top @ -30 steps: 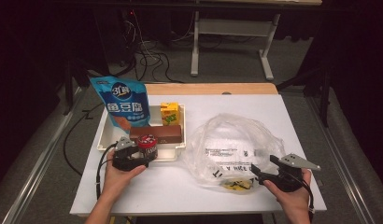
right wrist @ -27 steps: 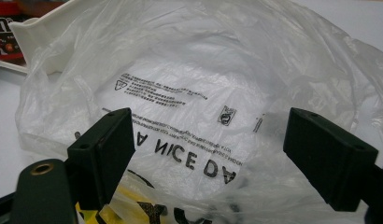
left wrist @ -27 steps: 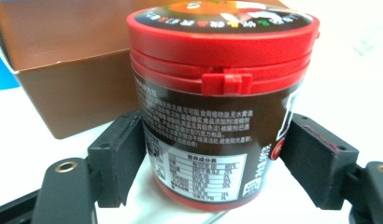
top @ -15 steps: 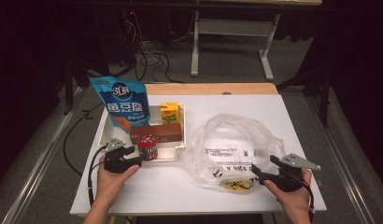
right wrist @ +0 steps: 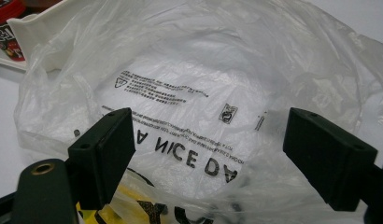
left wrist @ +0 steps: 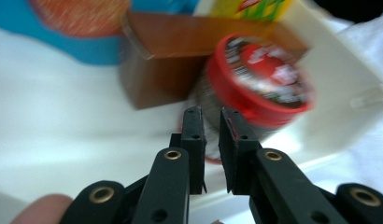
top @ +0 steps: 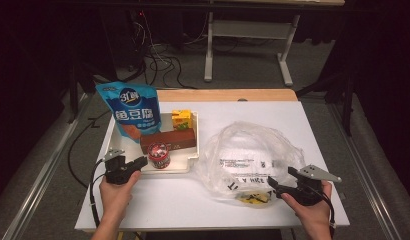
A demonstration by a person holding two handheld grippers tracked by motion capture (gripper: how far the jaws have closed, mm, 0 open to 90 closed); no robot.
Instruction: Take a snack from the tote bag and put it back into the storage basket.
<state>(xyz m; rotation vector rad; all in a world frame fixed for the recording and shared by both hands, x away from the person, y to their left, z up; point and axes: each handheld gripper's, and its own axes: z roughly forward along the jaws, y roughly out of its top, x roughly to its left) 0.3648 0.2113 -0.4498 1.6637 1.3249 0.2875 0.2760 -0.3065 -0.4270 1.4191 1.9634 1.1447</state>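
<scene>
The white rectangular desk (top: 193,200) carries everything. On its right half lies a crumpled clear plastic bag (top: 253,155) with black print and a yellow patch at its near edge. On the left sits a shallow white plastic tray (top: 190,162); a blue snack pouch (top: 134,112) leans at the tray's far left, a small yellow drink carton (top: 181,120) stands at the back, a long brown box (top: 168,140) lies across the middle, and a small red-lidded round cup (top: 158,155) stands at the front, touching the box.

The left hand-held gripper (top: 138,162) sits just left of the cup at the tray's near edge; its jaws have just been closing and stand almost together with nothing between them, the cup right behind their tips. The right hand-held gripper (top: 273,182) rests at the bag's near edge, jaws wide apart over the plastic.
</scene>
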